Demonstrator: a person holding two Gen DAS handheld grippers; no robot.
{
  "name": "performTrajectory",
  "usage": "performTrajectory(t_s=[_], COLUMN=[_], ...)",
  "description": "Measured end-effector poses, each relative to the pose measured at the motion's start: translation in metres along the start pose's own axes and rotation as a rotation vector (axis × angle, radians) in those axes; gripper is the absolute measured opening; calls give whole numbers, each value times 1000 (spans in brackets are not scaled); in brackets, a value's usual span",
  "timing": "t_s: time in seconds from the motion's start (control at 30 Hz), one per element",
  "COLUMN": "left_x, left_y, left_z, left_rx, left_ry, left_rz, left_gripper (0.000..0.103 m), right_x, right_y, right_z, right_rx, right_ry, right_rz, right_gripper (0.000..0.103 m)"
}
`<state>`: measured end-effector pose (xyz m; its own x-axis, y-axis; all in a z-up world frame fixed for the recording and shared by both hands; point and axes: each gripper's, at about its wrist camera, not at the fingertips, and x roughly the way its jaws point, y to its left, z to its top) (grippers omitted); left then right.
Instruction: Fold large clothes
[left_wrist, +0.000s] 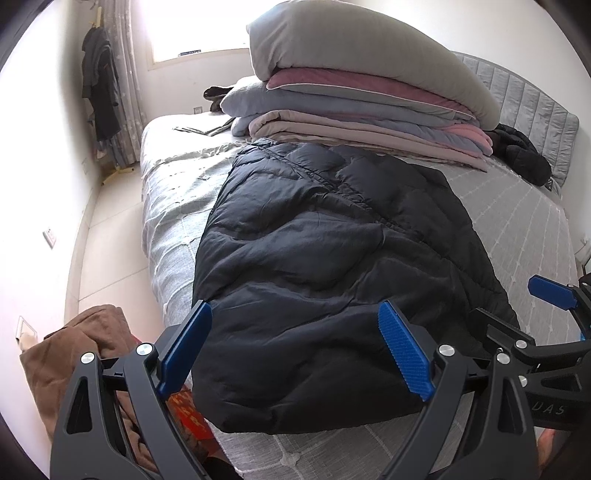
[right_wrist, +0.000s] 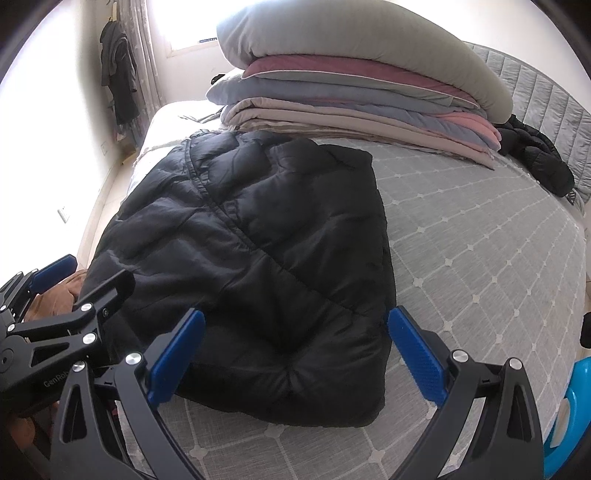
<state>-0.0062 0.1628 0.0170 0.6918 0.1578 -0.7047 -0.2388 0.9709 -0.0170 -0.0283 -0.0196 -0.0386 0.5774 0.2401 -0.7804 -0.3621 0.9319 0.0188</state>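
The black quilted puffer jacket (left_wrist: 332, 266) lies spread on the grey bed with its pale grid-stitched cover (right_wrist: 480, 258), lengthwise, its near hem close to the bed's front edge and its far end almost reaching the stack of folded quilts in grey, pink and beige (left_wrist: 362, 107). It looks already narrowed into a long rectangle, the sides apparently turned in and a puckered seam running down it, so a judgement is that the next fold would bring one end over the other. Just short of the jacket's near hem, the left gripper (left_wrist: 295, 350) hangs with its blue-padded jaws spread wide and holding nothing, framing the hem's left part; the right gripper (right_wrist: 297, 354) does the same beside it, jaws apart and empty, over the right corner. Both seem placed to take the two near corners at once, which would keep the bulky padding even. Beyond the jacket's right side, a second black padded garment (right_wrist: 539, 162) sits crumpled against the grey headboard. Left of the jacket, off the bed, brown cloth (left_wrist: 85, 354) is heaped.
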Motion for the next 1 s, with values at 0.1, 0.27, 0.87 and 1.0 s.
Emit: performTrajectory(t_s=[0.1, 0.27, 0.87, 1.0], left_x=[1, 1, 1, 2], left_y=[0, 0, 1, 1], left_z=[0, 0, 1, 0], left_rx=[-1, -1, -2, -2], left_ry=[1, 2, 5, 6], left_rz=[-1, -2, -3, -2], left_gripper=[88, 88, 88, 88], right_x=[0, 0, 1, 1], right_y=[0, 0, 0, 0], right_z=[0, 0, -1, -1], right_rx=[-1, -1, 1, 1], right_ry=[1, 1, 2, 2], right_rz=[1, 1, 0, 1], right_gripper=[96, 96, 96, 96])
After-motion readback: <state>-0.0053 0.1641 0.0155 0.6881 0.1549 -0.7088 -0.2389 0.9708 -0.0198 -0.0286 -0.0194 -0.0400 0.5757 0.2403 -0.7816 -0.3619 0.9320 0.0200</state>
